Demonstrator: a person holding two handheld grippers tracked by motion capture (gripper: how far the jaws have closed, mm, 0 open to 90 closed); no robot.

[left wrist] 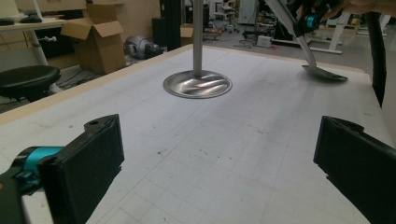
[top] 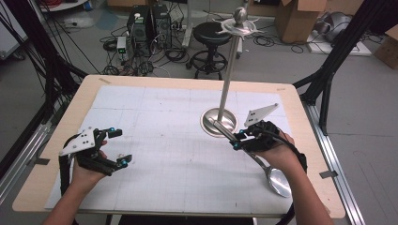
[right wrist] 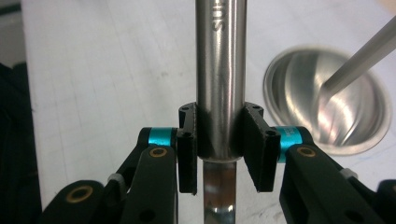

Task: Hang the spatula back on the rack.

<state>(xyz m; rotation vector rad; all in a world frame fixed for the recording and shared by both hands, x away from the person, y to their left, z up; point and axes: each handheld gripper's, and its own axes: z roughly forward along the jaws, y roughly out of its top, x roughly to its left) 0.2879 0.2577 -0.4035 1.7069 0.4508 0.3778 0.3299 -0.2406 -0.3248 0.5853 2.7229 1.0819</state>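
My right gripper (right wrist: pixel 219 149) clamps the ladle (top: pixel 263 159) handle at frame right; hanging on the stand (top: pixel 228 84) remains. Left gripper (top: pixel 117 147) released.

At the frame's right, the right gripper (top: pixel 238 139) clamps a steel ladle (top: pixel 277 180) by its handle. A stand (top: pixel 219 123) rises at centre. Lower left, the left gripper (top: pixel 119 148) gapes.

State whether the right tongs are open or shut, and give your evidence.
Shut. The right tongs clamp the ladle's handle: both pads press its sides. The ladle's bowl sits near the table edge.
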